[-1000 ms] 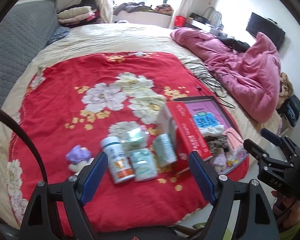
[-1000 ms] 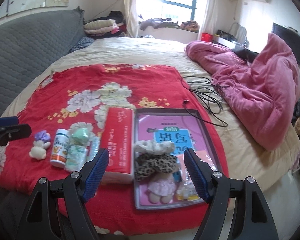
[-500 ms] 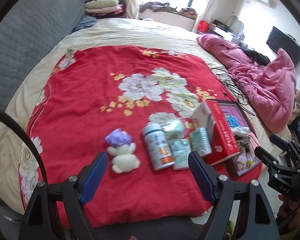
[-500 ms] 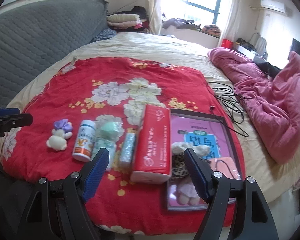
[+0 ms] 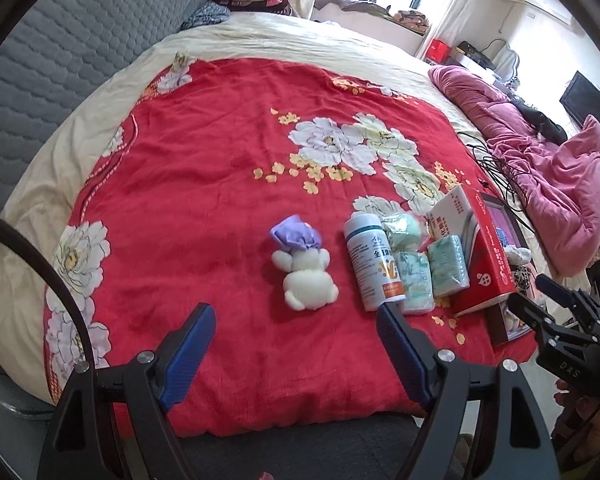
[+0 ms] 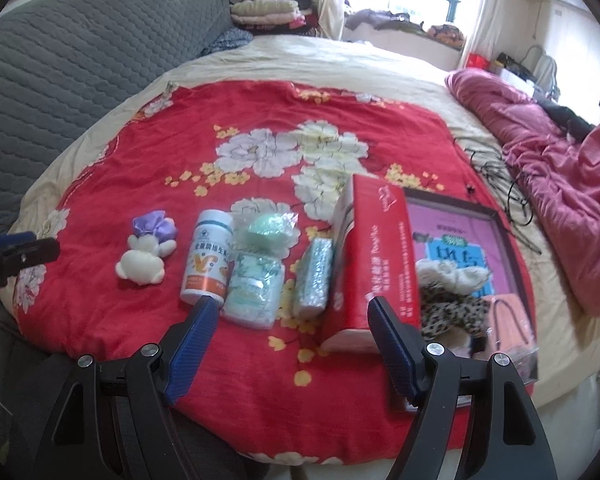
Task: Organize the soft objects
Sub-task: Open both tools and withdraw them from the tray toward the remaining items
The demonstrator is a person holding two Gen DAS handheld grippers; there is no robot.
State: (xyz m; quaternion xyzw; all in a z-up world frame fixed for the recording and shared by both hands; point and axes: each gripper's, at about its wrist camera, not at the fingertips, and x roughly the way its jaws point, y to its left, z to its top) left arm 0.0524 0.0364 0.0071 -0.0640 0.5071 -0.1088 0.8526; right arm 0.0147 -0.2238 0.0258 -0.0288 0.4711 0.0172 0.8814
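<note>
Two sets of tongs, left tongs and right tongs, both gaping wide and grasping nothing, hang above the near edge of the red floral blanket on the bed. Looks like the approach step: the plush toy lies loose on the blanket just left of the white bottle, with tissue packs and a red box further right, then a tray holding scrunchies (soft items, likely the drop spot). Next move probably calls for lowering the left tongs astride the toy and pinching its body.
</note>
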